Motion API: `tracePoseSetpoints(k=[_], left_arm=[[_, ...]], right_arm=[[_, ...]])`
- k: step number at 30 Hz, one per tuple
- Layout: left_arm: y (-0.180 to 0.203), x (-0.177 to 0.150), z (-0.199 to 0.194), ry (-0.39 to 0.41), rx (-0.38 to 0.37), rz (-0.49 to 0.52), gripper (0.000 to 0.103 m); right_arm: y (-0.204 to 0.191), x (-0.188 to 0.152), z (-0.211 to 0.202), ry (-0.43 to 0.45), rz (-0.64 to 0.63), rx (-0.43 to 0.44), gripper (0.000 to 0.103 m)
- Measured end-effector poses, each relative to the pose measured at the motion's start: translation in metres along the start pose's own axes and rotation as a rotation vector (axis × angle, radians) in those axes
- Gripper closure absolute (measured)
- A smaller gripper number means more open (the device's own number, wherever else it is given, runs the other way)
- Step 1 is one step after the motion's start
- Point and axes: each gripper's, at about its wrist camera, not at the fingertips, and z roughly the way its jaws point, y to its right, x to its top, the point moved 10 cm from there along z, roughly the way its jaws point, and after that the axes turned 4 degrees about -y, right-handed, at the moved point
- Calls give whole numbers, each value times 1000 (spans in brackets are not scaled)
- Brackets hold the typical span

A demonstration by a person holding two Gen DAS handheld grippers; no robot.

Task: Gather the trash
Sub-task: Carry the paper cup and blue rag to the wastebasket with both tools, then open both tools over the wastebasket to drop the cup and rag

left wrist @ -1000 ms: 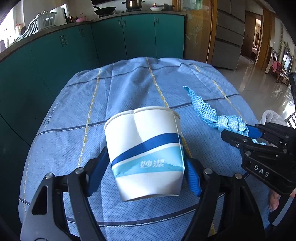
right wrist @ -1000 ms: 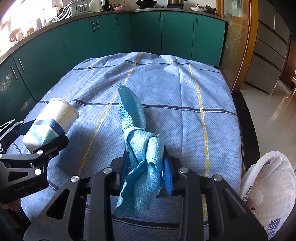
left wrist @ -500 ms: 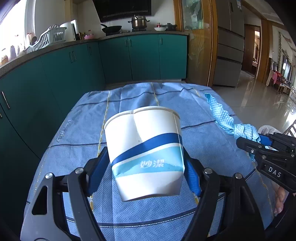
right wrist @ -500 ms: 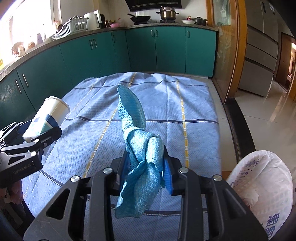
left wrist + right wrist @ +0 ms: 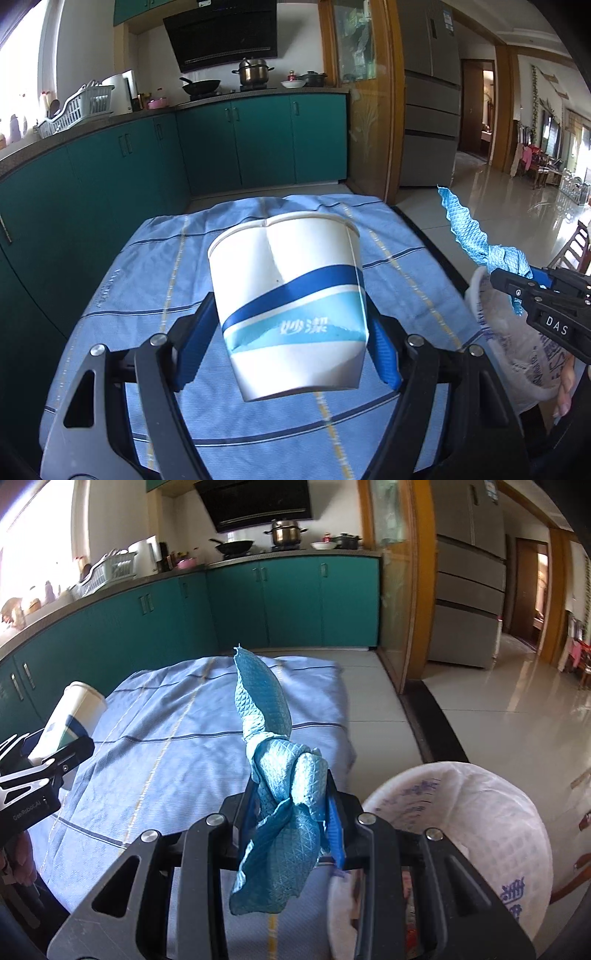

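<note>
- My left claw [image 5: 288,343] is clamped on a white paper cup [image 5: 291,306] with a blue band; its blue pads press both sides, and the cup's wall is creased near the rim.
- My right claw [image 5: 291,812] pinches a bunched blue cloth [image 5: 280,805], one end sticking up past the fingers, the other hanging below.
- Just beside the right claw, low on its right, stands a bin lined with a white plastic bag [image 5: 480,812], mouth open.
- Under both claws lies the table's blue checked tablecloth [image 5: 147,288], with both pieces of trash held above it.
- Beyond the table run teal cabinets [image 5: 288,602], with pots on the counter.
</note>
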Motion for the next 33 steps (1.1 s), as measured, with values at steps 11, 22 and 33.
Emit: tracePoseSetpoints(k=[11, 22, 33], left_arm=[[112, -3, -10, 33, -175, 72, 28], [226, -31, -6, 7, -288, 188, 28], [263, -40, -7, 19, -333, 249, 28]], right_arm=[[110, -34, -60, 62, 162, -177, 70], [190, -79, -88, 51, 286, -261, 70], [198, -93, -92, 38, 297, -262, 70]])
